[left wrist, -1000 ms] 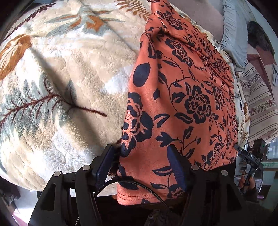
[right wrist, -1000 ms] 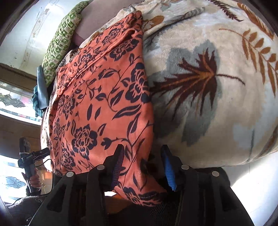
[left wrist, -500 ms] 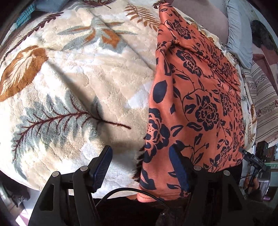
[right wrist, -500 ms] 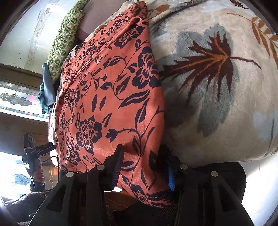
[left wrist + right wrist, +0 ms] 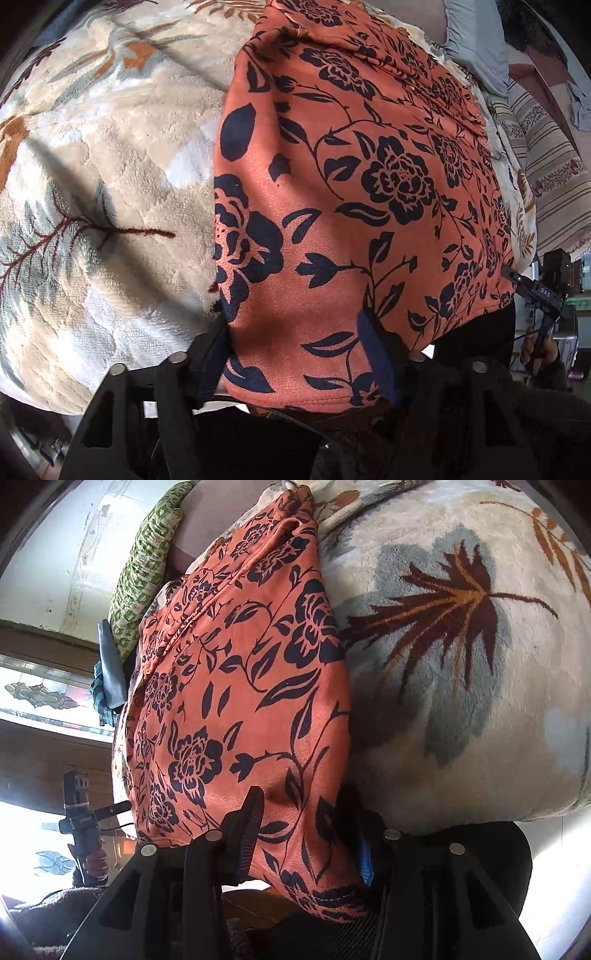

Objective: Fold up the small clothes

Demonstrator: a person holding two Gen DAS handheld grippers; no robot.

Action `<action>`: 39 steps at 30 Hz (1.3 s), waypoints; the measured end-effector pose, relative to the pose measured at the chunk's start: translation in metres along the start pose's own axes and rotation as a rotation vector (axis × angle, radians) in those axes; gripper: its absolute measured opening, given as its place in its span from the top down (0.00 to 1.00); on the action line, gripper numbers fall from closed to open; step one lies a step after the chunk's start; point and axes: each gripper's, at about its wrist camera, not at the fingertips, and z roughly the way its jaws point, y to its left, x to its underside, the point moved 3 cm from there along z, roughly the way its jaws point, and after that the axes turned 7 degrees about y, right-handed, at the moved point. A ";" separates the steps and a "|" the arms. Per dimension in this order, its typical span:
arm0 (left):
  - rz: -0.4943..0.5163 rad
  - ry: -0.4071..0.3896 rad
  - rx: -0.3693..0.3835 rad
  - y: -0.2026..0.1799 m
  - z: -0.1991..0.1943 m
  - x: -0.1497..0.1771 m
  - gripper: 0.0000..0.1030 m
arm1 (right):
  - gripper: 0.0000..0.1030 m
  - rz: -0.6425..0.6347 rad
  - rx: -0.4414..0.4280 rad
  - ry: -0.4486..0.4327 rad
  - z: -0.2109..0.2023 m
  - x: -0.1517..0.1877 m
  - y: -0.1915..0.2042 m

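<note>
Orange floral garment (image 5: 354, 192) lies flat on the leaf-print blanket (image 5: 110, 177) covering the bed. Left gripper (image 5: 295, 358) jaws closing, near hem corner between them. Right gripper (image 5: 306, 834) closing on the opposite corner, probably pinching already. Right view alone shows green pillow (image 5: 147, 565); left view alone shows striped cloth (image 5: 546, 155).

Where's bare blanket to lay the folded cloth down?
Left of the orange cloth, the leaf-print blanket is bare. Right of the cloth, the blanket is also bare. The far edge is crowded with pillows.
</note>
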 end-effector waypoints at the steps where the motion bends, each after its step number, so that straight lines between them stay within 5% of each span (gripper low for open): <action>1: 0.002 0.009 0.036 -0.002 0.001 0.001 0.81 | 0.70 -0.019 0.032 -0.004 -0.001 0.001 0.002; 2: -0.003 0.012 0.059 -0.003 0.002 0.002 0.92 | 0.95 -0.047 0.057 0.001 -0.001 0.002 0.006; 5: -0.002 -0.027 0.099 -0.007 -0.003 0.004 0.93 | 0.95 -0.085 0.018 0.004 -0.004 0.007 0.015; 12: -0.022 -0.199 0.289 -0.016 -0.054 -0.004 0.93 | 0.95 -0.028 -0.262 -0.079 -0.031 -0.007 0.032; 19: -0.055 -0.234 0.323 -0.014 -0.061 -0.030 0.93 | 0.95 0.034 -0.454 -0.151 -0.046 -0.037 0.045; 23: -0.071 -0.171 0.310 -0.014 -0.041 -0.035 0.93 | 0.95 0.044 -0.428 -0.149 -0.049 -0.047 0.043; 28: -0.092 -0.045 0.231 -0.013 -0.002 -0.030 0.84 | 0.91 0.074 -0.277 -0.077 -0.036 -0.040 0.021; 30: -0.097 -0.010 0.203 -0.011 0.010 -0.026 0.61 | 0.90 0.091 -0.220 -0.049 -0.027 -0.035 0.010; 33: -0.088 -0.001 0.192 -0.014 0.018 -0.023 0.49 | 0.85 0.112 -0.196 -0.020 -0.016 -0.029 0.003; 35: -0.076 -0.014 0.209 -0.018 0.018 -0.023 0.51 | 0.82 0.114 -0.179 -0.003 -0.008 -0.028 0.000; 37: -0.067 -0.031 0.235 -0.020 0.016 -0.023 0.71 | 0.82 0.106 -0.155 0.011 -0.001 -0.026 -0.001; 38: -0.068 -0.035 0.256 -0.022 0.015 -0.024 0.93 | 0.88 0.092 -0.135 0.012 0.000 -0.024 -0.001; 39: -0.070 -0.043 0.281 -0.018 0.011 -0.020 0.93 | 0.96 0.069 -0.132 0.010 0.001 -0.023 0.003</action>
